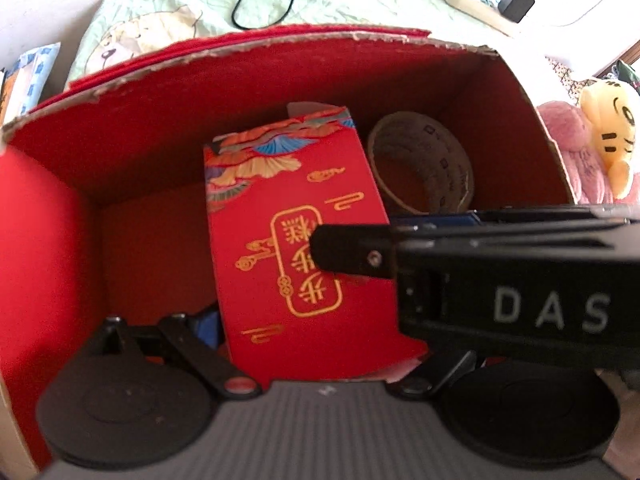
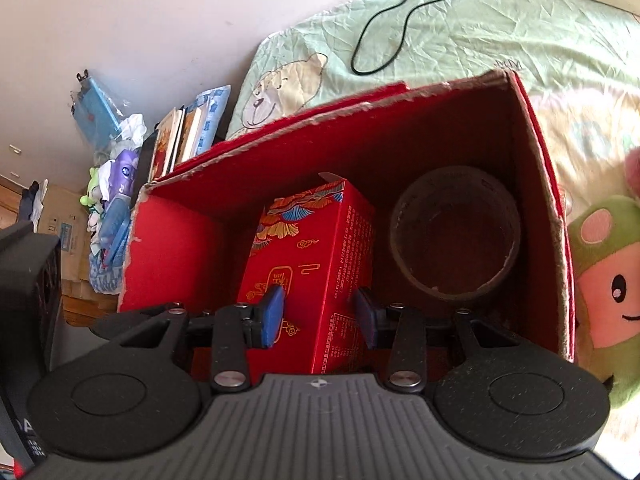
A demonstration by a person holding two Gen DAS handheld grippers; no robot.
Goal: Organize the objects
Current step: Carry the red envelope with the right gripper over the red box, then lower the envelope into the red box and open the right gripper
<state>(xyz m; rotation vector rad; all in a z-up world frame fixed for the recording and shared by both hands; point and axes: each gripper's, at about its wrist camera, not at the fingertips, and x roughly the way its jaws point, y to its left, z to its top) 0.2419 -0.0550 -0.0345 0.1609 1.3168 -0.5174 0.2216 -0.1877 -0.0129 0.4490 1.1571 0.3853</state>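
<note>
An open red cardboard box with torn rims sits on a pale green bedsheet; inside it a red gift carton with gold lettering lies beside a roll of tape in the far right corner. The right gripper straddles the carton's near end, its blue pads spread at either side, the left touching or nearly so, the right just clear. The left gripper hangs over the carton, its fingers largely hidden by the carton and by the right gripper's body, so its jaw state cannot be told.
</note>
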